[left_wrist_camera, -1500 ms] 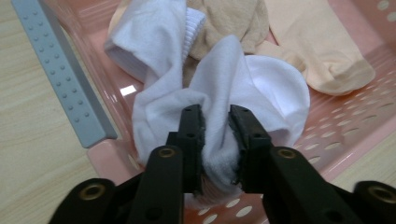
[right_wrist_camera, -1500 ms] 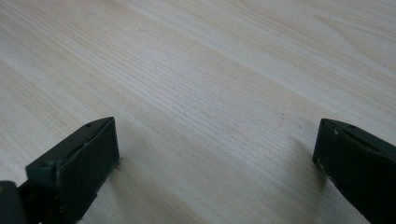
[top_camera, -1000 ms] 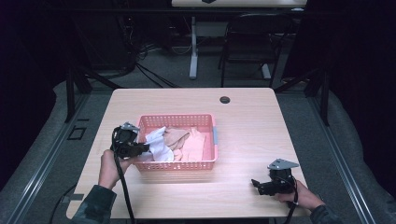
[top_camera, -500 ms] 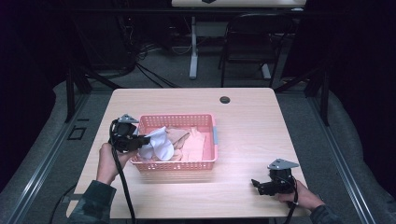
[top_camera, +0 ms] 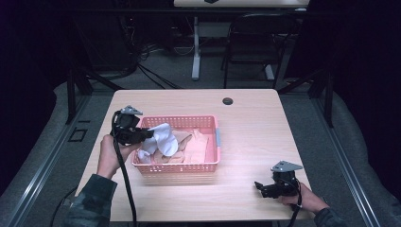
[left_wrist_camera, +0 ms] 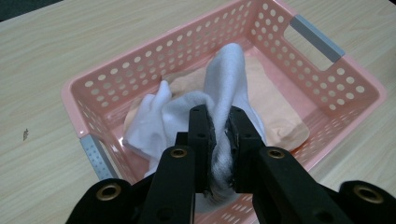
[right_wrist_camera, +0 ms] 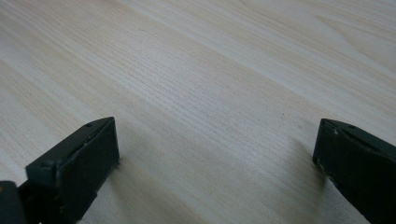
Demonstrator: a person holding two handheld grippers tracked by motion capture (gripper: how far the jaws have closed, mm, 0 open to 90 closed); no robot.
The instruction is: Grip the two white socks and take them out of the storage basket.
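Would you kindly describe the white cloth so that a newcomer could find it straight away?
Start at the wooden table and find the pink perforated basket left of its middle. At the basket's left end, the left tool is shut on the white cloth, holding it up above the rim. Unlike the flat peach-coloured cloths beneath it, it is white and bunched.

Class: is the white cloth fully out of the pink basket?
No. The left gripper lifts it, but its end trails inside the basket.

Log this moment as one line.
left gripper: shut on white sock | above pink basket | right gripper: open, over table
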